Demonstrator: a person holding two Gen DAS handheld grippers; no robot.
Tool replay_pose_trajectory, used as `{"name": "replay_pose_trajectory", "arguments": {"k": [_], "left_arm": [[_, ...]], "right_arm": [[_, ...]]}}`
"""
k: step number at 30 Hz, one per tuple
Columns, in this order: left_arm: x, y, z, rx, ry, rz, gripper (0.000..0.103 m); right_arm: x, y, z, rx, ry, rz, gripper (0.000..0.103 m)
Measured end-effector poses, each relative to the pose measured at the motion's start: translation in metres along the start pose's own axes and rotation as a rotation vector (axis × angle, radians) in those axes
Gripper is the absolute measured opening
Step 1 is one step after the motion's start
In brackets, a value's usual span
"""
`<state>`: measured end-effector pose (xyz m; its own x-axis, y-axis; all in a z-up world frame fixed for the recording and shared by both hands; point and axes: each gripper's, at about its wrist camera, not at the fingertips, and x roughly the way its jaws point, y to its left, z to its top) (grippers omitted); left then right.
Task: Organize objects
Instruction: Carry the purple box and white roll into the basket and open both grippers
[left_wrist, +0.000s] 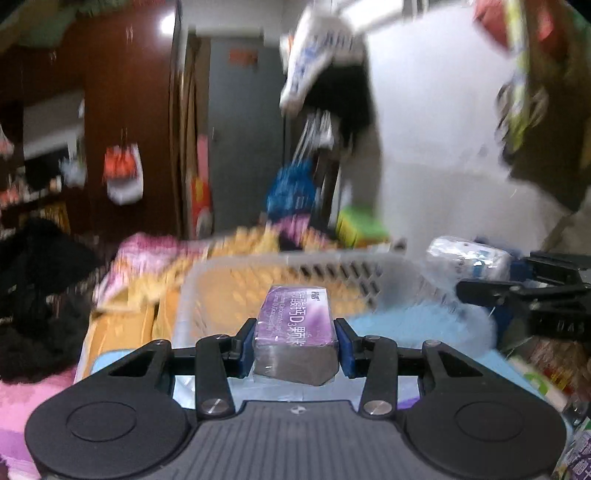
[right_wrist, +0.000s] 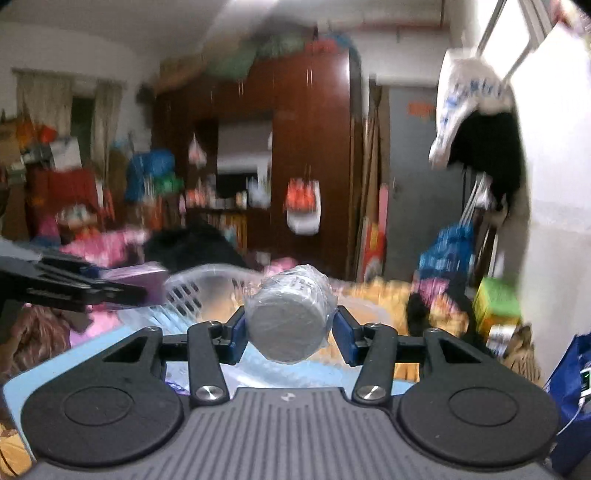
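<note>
Above a cluttered bed, over a pale slotted plastic basket (left_wrist: 295, 269): two hand-held grippers, each loaded. Left wrist view alone shows the printed top of the purple box (left_wrist: 297, 317), white lettering on a lilac and violet ground, wrapped in clear film, its near end dull grey-brown; the same view catches the right gripper (left_wrist: 517, 291) entering from the right edge with the wrapped bottle (left_wrist: 465, 258) seen from its side, white with blue markings. Right wrist view alone shows the bottle (right_wrist: 290, 317) end-on, a round grey base under crinkled clear film, and the left gripper (right_wrist: 74, 288) reaching in from the left edge with the box (right_wrist: 136, 282) seen as a blurred purple slab. Left gripper (left_wrist: 295, 341): blue pads pressed on both long sides of the box, held level, pointing forward above the basket's near rim. Right gripper (right_wrist: 290, 334): blue pads clamped on either side of the bottle, which lies on its side with its base toward the camera, raised beside the basket (right_wrist: 207, 284). A light blue surface (left_wrist: 406, 328) lies beneath both tools. Background heavily motion-blurred: dark red wardrobe (right_wrist: 306, 155), hanging white bag (left_wrist: 314, 55), pink and yellow bedding (left_wrist: 155, 258).
</note>
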<state>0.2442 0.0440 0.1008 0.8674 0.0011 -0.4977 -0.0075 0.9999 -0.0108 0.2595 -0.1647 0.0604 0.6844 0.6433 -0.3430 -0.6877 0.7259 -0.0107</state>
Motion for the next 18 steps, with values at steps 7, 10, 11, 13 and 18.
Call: {"name": "replay_pose_trajectory", "arguments": {"k": [7, 10, 11, 13, 18], "left_arm": [[0.065, 0.002, 0.026, 0.005, 0.225, 0.05, 0.047], [0.074, 0.007, 0.025, -0.007, 0.243, 0.029, 0.047], [0.076, 0.008, 0.025, -0.008, 0.241, 0.022, 0.048], [0.074, 0.005, 0.022, 0.003, 0.202, 0.028, 0.052], [0.048, 0.002, 0.014, -0.008, 0.047, 0.065, 0.087]], "right_arm": [[0.07, -0.014, 0.006, 0.036, 0.226, -0.026, 0.052], [0.075, -0.012, -0.001, 0.027, 0.266, -0.007, 0.052], [0.074, -0.01, -0.005, 0.023, 0.264, 0.002, 0.052], [0.075, -0.01, -0.008, 0.009, 0.261, 0.012, 0.053], [0.056, -0.003, -0.005, -0.025, 0.155, -0.042, 0.095]]}}
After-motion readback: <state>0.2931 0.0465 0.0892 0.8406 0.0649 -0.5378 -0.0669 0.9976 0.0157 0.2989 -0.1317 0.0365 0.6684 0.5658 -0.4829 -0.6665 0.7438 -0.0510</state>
